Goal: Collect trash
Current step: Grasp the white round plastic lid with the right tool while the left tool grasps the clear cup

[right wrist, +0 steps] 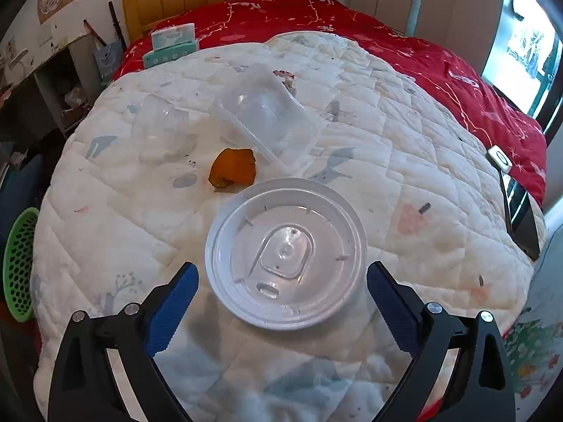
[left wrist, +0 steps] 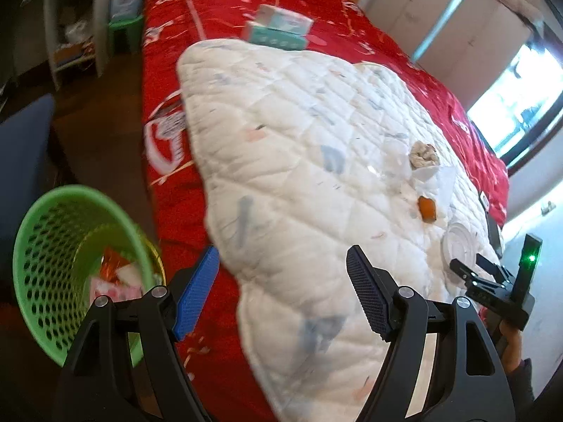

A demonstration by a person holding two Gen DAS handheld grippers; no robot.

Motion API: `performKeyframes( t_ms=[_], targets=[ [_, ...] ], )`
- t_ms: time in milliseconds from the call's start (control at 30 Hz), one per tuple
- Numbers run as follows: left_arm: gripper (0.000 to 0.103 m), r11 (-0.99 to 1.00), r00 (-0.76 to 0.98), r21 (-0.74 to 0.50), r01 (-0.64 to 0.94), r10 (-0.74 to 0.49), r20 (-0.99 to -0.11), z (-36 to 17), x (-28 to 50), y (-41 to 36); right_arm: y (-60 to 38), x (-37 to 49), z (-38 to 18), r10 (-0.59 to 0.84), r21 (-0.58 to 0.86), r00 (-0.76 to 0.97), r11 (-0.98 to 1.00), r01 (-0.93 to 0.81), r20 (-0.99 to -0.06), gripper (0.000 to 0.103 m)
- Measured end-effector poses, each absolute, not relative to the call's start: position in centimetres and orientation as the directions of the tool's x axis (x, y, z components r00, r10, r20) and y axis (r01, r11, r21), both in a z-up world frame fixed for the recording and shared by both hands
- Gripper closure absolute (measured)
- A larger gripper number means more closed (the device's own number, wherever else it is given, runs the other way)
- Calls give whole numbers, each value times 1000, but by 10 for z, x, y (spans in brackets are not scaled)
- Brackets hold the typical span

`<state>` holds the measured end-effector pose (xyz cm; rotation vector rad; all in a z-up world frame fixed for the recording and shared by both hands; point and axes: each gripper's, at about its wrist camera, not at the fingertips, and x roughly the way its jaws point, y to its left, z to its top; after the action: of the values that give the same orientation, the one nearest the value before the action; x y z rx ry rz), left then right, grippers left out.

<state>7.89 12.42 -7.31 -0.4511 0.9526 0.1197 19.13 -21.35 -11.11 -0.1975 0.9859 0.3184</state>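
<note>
Plastic lid (right wrist: 285,254) lies between right gripper (right wrist: 283,311) jaws, spread apart; left gripper (left wrist: 283,293) likewise

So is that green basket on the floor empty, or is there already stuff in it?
Not empty. The left wrist view looks into the green basket and shows red and white scraps at its bottom; what they are is too blurred to tell.
</note>
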Motion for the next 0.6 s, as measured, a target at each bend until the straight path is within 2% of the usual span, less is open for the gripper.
performKeyframes(
  t_ms=[333, 367, 600],
  targets=[
    [29, 947, 573, -277, -161, -139, -808, -76, 148, 70, -208, 201, -119, 153, -48, 513, 933, -358, -845, 10],
    [29, 951, 573, -271, -150, -140, -807, -76, 154, 64, -208, 201, -119, 158, -42, 512, 933, -357, -844, 13],
    [29, 975, 567, -218, -53, -150, -810, -84, 205, 24, -218, 202, -112, 189, 3, 521, 941, -337, -832, 13]
  ],
)
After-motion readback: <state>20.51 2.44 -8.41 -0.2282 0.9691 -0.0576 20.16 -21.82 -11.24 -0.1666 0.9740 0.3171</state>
